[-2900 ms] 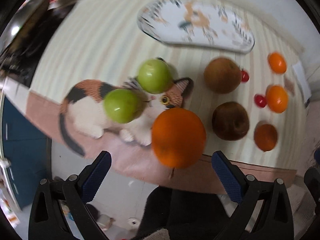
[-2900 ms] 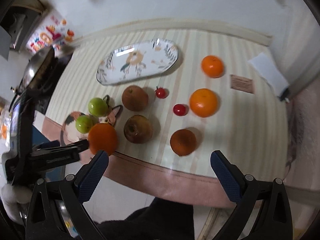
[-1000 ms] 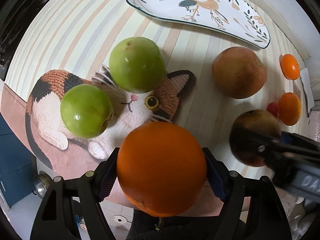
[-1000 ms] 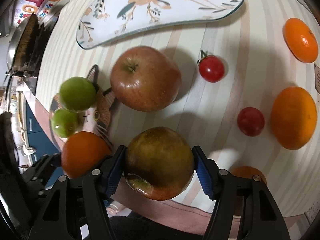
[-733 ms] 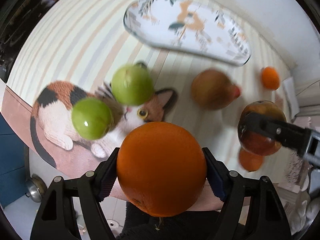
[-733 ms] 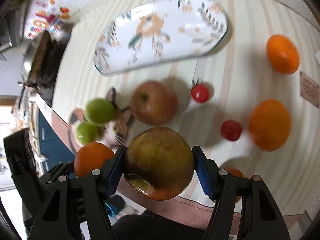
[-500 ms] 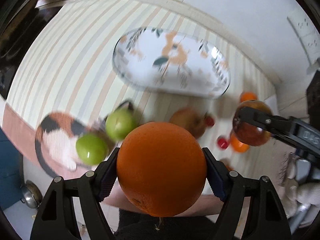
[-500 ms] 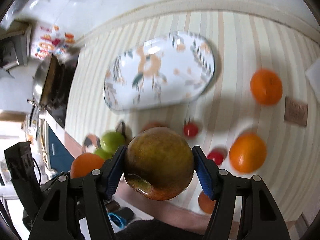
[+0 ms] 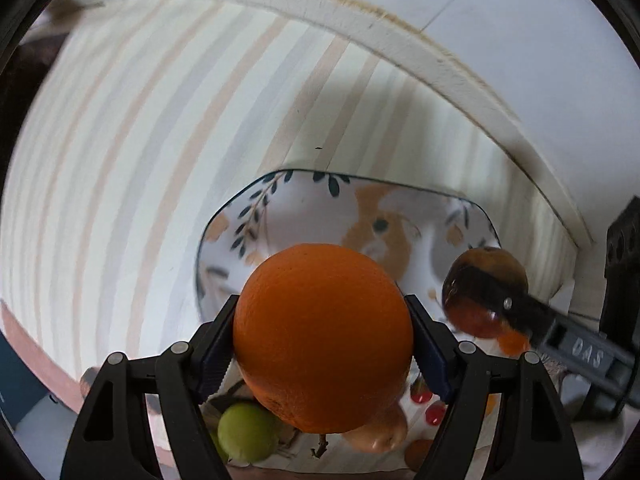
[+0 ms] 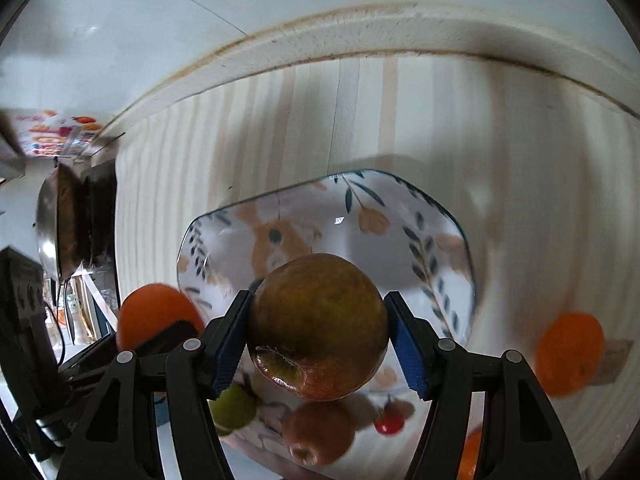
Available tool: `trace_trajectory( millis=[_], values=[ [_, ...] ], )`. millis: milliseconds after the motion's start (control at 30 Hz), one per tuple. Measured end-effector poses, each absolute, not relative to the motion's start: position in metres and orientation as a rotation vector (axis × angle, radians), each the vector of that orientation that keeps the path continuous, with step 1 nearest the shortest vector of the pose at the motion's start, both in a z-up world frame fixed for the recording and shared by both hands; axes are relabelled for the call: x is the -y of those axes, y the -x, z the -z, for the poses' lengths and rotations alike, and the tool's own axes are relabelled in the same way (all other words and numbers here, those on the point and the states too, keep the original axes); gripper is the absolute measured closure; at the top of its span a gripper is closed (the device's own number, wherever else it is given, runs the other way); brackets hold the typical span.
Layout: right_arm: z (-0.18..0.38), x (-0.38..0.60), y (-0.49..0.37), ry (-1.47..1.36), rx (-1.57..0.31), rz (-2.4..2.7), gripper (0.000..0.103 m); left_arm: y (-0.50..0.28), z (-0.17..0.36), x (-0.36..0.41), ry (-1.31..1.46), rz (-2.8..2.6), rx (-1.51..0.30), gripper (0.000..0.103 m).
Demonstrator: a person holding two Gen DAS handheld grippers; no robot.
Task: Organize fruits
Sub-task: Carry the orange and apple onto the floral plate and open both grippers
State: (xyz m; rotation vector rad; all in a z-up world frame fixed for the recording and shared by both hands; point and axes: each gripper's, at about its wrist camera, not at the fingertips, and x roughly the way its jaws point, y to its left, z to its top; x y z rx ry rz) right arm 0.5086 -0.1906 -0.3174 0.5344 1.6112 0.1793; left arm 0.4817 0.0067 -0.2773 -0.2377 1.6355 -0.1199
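My left gripper (image 9: 322,344) is shut on a large orange (image 9: 322,336) and holds it above the near left part of the floral plate (image 9: 280,208). My right gripper (image 10: 318,340) is shut on a brown-red apple (image 10: 318,324), held above the same plate (image 10: 400,224). The apple also shows in the left wrist view (image 9: 480,280) at the right, and the orange in the right wrist view (image 10: 156,312) at the left. A green apple (image 9: 246,432), a red apple (image 10: 318,430) and a cherry tomato (image 10: 389,424) lie on the table below.
The striped table (image 9: 120,160) ends at a raised white ledge (image 9: 360,28) against the wall. A small orange (image 10: 570,354) lies right of the plate. A metal pan (image 10: 56,224) and dark stove stand at the far left.
Both grippers have lifted their fruit off the table and carried it forward over the plate. The other fruits have dropped to the bottom of both views.
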Motion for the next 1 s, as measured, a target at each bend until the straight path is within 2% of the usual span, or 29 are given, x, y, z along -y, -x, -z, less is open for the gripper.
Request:
trace_trajectory(
  millis=[200, 433, 733, 1000],
  values=[
    [0.349, 0.186, -0.530, -0.551, -1.658, -0.129, 0.034, -0.503, 0.313, -0.009, 0.306, 0.111, -1.737, 0.026],
    [0.365, 0.192, -0.534, -0.591, -1.696, -0.100, 0.033, -0.507, 0.318, 0.002, 0.255, 0.096, -1.765, 0.026],
    [0.348, 0.209, -0.527, -0.611, -1.661, -0.095, 0.021, -0.501, 0.317, 0.001, 0.269, 0.124, -1.781, 0.025],
    [0.325, 0.214, -0.514, -0.601, -1.622, -0.101, 0.019, -0.494, 0.290, -0.010, 0.345, 0.146, -1.714, 0.024]
  ],
)
